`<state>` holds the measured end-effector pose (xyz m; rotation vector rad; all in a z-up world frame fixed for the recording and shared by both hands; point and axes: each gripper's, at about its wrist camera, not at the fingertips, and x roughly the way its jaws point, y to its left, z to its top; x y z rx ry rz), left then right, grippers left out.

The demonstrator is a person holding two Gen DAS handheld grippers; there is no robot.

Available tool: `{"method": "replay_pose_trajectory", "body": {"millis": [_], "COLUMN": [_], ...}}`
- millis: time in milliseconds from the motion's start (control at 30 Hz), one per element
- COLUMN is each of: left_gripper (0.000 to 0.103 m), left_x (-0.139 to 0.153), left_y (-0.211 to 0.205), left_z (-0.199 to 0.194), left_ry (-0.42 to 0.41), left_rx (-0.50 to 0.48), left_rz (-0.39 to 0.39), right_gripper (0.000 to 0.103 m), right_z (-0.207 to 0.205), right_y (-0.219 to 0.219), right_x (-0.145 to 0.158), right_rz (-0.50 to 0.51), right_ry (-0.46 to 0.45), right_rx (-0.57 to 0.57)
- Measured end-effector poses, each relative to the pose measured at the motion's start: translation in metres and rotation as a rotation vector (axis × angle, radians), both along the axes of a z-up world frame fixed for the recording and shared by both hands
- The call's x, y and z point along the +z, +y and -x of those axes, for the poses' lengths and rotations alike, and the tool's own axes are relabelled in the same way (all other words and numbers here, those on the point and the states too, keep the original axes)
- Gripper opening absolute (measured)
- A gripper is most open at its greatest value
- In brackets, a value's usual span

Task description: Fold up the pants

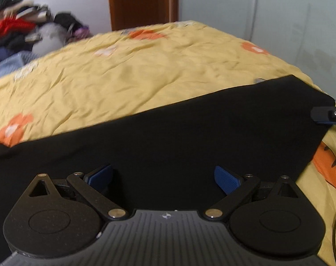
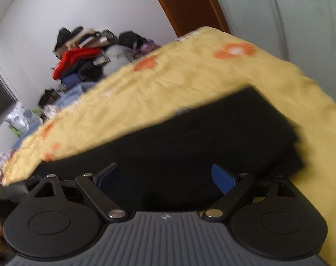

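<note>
Blue rubber pads line the fingers of the left gripper (image 1: pixel 163 177), and they stand wide apart with nothing pinched between them. The black pants (image 1: pixel 179 133) lie flat just under and ahead of those fingers, so the gripper looks ready to come down on the cloth, not to carry it. The right gripper (image 2: pixel 163 177) is spread wide too and holds nothing; its view is blurry, and the pants (image 2: pixel 190 146) fill the space below its fingers. In the left view, the tip of the right gripper (image 1: pixel 327 115) shows at the far corner of the pants. The pants sit as a long dark strip near the edge of the yellow blanket (image 1: pixel 123 77) with orange flowers, likely laid flat so a fold is easy. A pile of clothes (image 1: pixel 24 28) waits behind by the wall, near a brown door (image 1: pixel 141 2).
</note>
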<state>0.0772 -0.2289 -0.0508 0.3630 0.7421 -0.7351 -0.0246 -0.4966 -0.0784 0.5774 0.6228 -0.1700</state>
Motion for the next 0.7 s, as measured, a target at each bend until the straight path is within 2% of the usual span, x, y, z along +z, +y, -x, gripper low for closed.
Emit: {"method": "replay_pose_trajectory", "body": {"millis": [67, 167, 200, 267, 400, 467, 600, 700], "left_gripper": [0.1, 0.1, 0.101, 0.102, 0.103, 0.103, 0.103, 0.102], "left_x": [0.001, 0.002, 0.002, -0.001, -0.004, -0.004, -0.002, 0.002], "left_y": [-0.009, -0.012, -0.011, -0.011, -0.01, -0.01, -0.009, -0.005], "left_z": [0.005, 0.008, 0.009, 0.011, 0.015, 0.015, 0.015, 0.021], "left_ry": [-0.011, 0.006, 0.012, 0.009, -0.01, -0.009, 0.004, 0.033], "left_rx": [-0.003, 0.001, 0.001, 0.007, 0.017, 0.02, 0.037, 0.024], "left_rz": [-0.006, 0.009, 0.012, 0.011, 0.022, 0.025, 0.033, 0.062], "right_gripper": [0.09, 0.092, 0.092, 0.092, 0.092, 0.092, 0.092, 0.092], "right_z": [0.016, 0.05, 0.06, 0.071, 0.079, 0.076, 0.064, 0.054], "right_y": [-0.016, -0.032, -0.034, -0.037, -0.038, -0.037, -0.04, -0.042], "right_x": [0.0, 0.014, 0.015, 0.009, -0.014, -0.021, -0.025, -0.029], "right_rz": [0.064, 0.053, 0.025, -0.079, -0.256, -0.324, -0.389, -0.399], "right_ry": [-0.012, -0.08, -0.115, -0.151, -0.145, -0.187, -0.214, -0.238], "right_rx": [-0.122, -0.397, -0.414, -0.376, -0.362, -0.376, -0.44, -0.462]}}
